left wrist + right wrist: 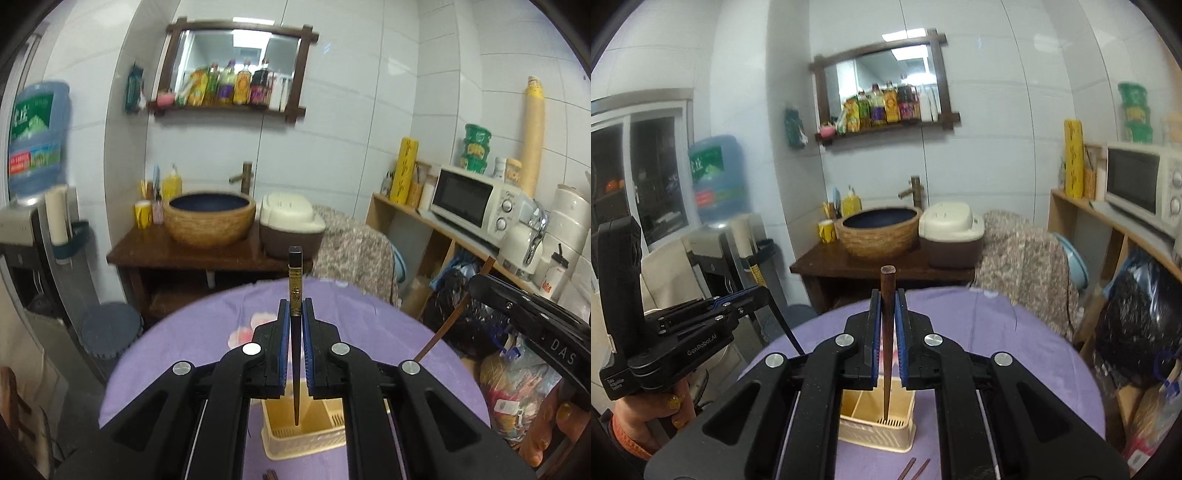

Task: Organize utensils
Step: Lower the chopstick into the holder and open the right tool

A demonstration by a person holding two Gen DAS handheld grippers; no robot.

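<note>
My left gripper is shut on a dark chopstick with a gold band; its thin tip hangs above a cream slotted utensil basket on the purple-clothed table. My right gripper is shut on a brown wooden chopstick, whose tip points down into the same basket. Each view catches the other tool: the right gripper with its brown stick comes in from the right, and the left gripper, held in a hand, carries its dark stick.
Two loose chopsticks lie on the cloth in front of the basket. Behind the table stand a wooden washstand with a woven basin, a rice cooker, a shelf with a microwave and a water dispenser.
</note>
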